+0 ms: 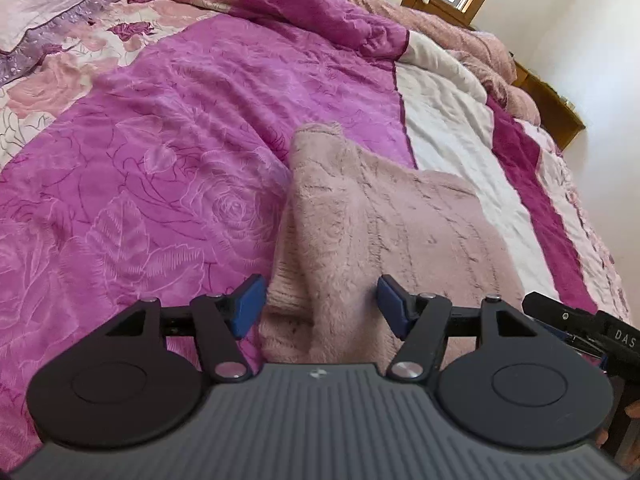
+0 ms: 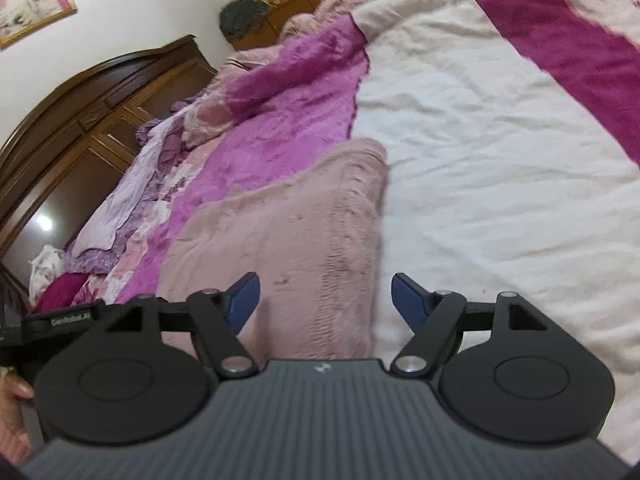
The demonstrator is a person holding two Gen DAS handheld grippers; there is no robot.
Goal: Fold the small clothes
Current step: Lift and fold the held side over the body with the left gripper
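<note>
A fluffy pale pink garment [image 1: 384,224] lies folded on the bed, its left edge doubled over into a ridge. My left gripper [image 1: 322,306] stands open just above the garment's near edge, blue pads apart and nothing pinched between them. In the right wrist view the same pink garment [image 2: 288,240] stretches away from the camera. My right gripper [image 2: 325,300] is open over its near right corner, one pad above the fabric, the other above the white sheet. Part of the other gripper [image 1: 580,320] shows at the right edge of the left wrist view.
The bed carries a magenta rose-print cover [image 1: 180,140] and a white quilted strip [image 2: 500,160]. Crumpled pink bedding [image 1: 460,28] piles up at the far side. A dark wooden headboard [image 2: 80,112] and a hand [image 2: 12,420] are at the left.
</note>
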